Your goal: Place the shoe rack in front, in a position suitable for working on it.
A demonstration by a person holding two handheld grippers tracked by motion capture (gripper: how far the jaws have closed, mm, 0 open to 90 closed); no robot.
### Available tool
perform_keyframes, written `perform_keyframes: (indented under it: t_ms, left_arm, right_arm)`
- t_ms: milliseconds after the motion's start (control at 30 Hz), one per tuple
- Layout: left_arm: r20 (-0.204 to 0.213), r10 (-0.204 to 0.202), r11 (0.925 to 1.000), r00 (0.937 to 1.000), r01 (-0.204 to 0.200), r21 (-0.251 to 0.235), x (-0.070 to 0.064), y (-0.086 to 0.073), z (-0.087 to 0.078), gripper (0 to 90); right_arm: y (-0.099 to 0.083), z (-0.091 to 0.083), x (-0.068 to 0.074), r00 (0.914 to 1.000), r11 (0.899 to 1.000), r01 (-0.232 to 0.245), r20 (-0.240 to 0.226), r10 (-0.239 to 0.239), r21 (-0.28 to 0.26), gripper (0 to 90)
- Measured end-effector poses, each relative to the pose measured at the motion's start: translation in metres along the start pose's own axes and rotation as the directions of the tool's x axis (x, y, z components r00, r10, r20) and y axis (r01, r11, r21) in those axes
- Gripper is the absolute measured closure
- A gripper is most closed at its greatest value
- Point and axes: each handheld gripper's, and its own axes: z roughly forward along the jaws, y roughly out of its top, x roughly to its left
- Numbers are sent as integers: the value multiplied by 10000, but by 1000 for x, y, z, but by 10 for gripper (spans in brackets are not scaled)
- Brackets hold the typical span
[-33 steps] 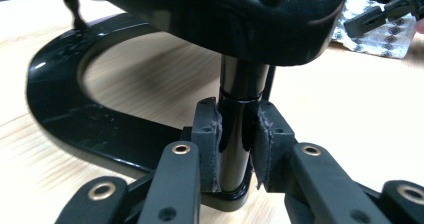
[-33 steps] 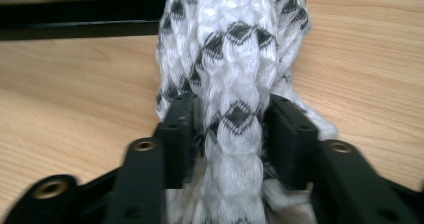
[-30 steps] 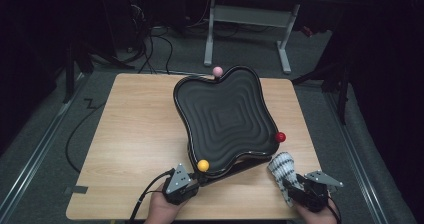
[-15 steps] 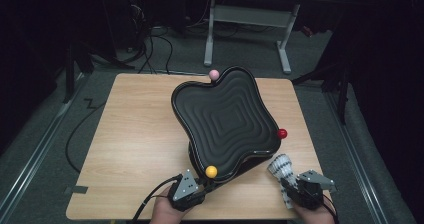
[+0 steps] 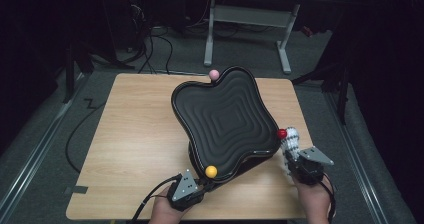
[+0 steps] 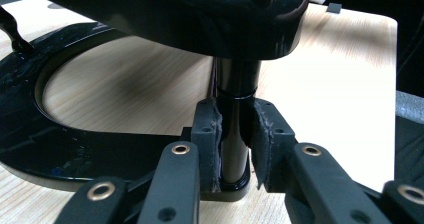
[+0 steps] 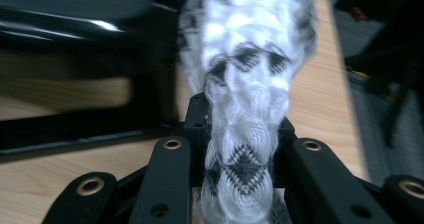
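While the left gripper [image 6: 235, 134] clamps its upright post [image 6: 236, 91], the black tray [image 5: 225, 116] tilts; the right gripper [image 7: 242, 149] pinches a patterned cloth [image 7: 247, 59].

Black two-jaw left gripper [image 5: 200, 188], grey three-cornered plate, brass-ringed linkage holes (worn grey pads), trailing black cable, matching right gripper [image 5: 290, 156]

- Wooden table [image 5: 135, 149], light grain, square top.
- Grey carpeted floor [image 5: 45, 134] around it.
- Black cables [image 5: 155, 49] lay behind.
- White-legged desk frame [image 5: 245, 19] stood beyond, well apart.
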Motion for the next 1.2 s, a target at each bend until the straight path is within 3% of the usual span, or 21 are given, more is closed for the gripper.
perform_keyframes:
  t_ms: [133, 267, 367, 433, 600, 667, 767, 833, 967, 1200]
  left_arm:
    - [2, 75, 10000, 10000, -75, 4, 0, 0, 0, 739]
    - [22, 125, 9999, 9999, -125, 21, 1, 0, -1, 738]
    - [87, 170, 9999, 9998, -170, 33, 1, 0, -1, 739]
    - [137, 195, 9998, 9997, -195, 0, 2, -1, -1, 739]
    - [202, 274, 9996, 9994, -272, -121, 3, 0, 1, 740]
    - [183, 151, 9999, 9997, -151, -43, 2, -1, 1, 740]
    - [199, 140, 9999, 9997, -138, -69, 3, -1, 0, 741]
    - [199, 138, 9999, 9997, -136, -73, 3, -1, 0, 741]
    - [204, 123, 9999, 9997, -122, -70, 3, -1, 0, 741]
    - [274, 242, 9996, 9993, -237, -181, 4, -1, 2, 741]
  right_arm:
    - [-4, -4, 11, 9960, 9979, 345, -809, -388, -540, 719]
    - [-6, -14, 19, 9891, 9930, 859, -1127, -948, -812, 718]
    - [-9, -20, 26, 9831, 9919, 751, -1587, -909, -1025, 722]
    - [-9, -24, 32, 9754, 9909, 701, -2004, -922, -1146, 724]
    - [-6, -28, 57, 9502, 9787, 1381, -2584, -1742, -1521, 724]
    - [-4, -28, 68, 9370, 9736, 1618, -2846, -2027, -1609, 725]
    - [0, -28, 87, 9088, 9632, 1971, -3345, -2495, -1829, 726]
    - [1, -28, 93, 9045, 9578, 2177, -3298, -2703, -1879, 726]
    - [0, -27, 85, 9166, 9651, 1924, -3187, -2414, -1775, 727]
    - [-9, -25, 45, 9656, 9862, 890, -2307, -1197, -1393, 730]
